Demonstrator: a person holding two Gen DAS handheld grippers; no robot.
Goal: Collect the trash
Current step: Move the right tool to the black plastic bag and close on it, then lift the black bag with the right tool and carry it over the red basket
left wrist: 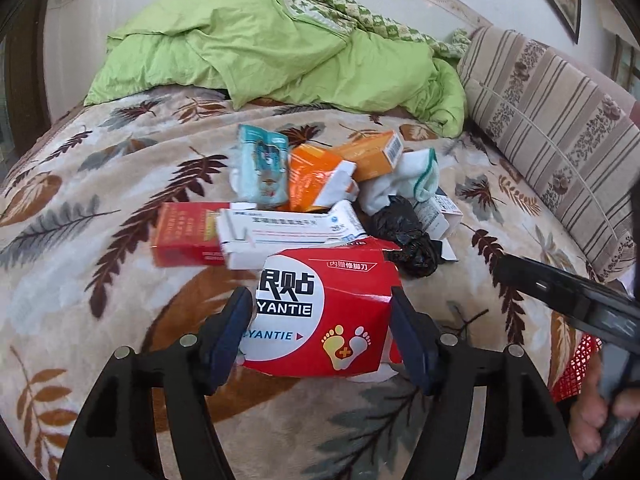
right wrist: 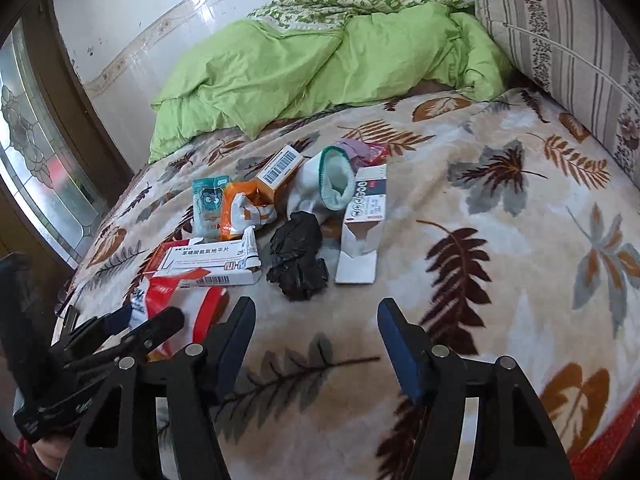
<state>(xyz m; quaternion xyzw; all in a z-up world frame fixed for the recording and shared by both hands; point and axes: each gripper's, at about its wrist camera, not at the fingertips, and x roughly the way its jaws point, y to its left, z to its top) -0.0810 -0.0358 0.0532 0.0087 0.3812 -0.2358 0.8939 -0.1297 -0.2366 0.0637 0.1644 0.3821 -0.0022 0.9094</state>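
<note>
My tongs are black with dark blue pads [left wrist: 408, 336], and between the left pair sits a red box [left wrist: 332, 320] with a white oval, black lettering and two yellow footprints. Beyond it: a red-and-gold carton [left wrist: 184, 234], a white box with blue print [left wrist: 280, 232], a crumpled black bag [right wrist: 298, 260], an orange-and-white packet [left wrist: 316, 178], an orange box with a barcode [right wrist: 280, 172], a pale teal pouch [left wrist: 262, 166], a white sock with green trim [right wrist: 332, 184]. The blanket [right wrist: 500, 240] is cream with brown, grey and orange leaves; the quilt [left wrist: 260, 48] lime green; the cushion [left wrist: 560, 128] beige-striped with brown flowers.
</note>
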